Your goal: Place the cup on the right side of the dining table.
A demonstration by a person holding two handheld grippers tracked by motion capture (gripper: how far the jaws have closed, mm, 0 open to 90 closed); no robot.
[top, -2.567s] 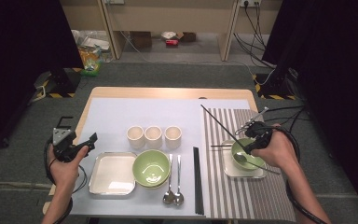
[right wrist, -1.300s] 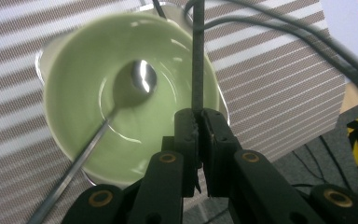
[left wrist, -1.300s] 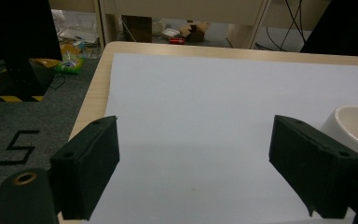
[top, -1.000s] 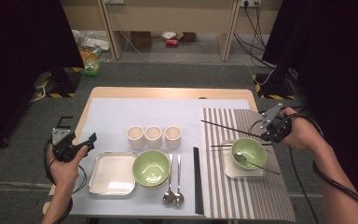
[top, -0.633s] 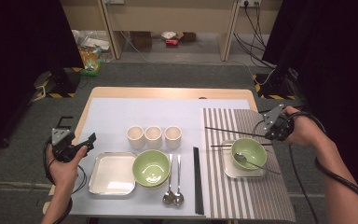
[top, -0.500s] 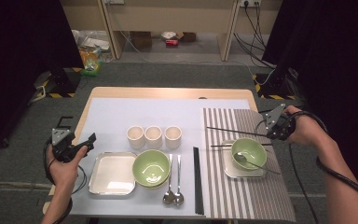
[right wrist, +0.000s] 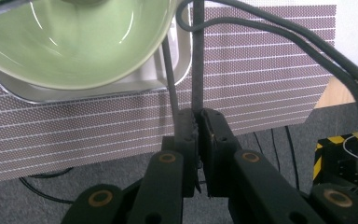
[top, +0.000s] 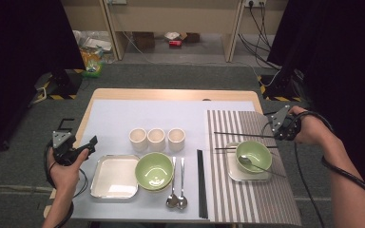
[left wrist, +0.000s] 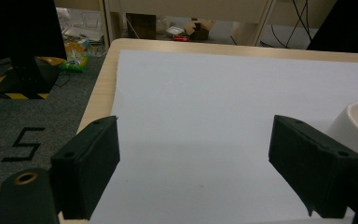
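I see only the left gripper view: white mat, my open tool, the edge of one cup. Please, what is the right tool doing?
Observer: The right tool is shut on a black chopstick over the striped mat.
Operator: Is another chopstick near it?
Observer: Yes, a second chopstick lies on the striped mat beside the small green bowl.
Operator: Is my cup alone?
Observer: No, three cups stand in a row.
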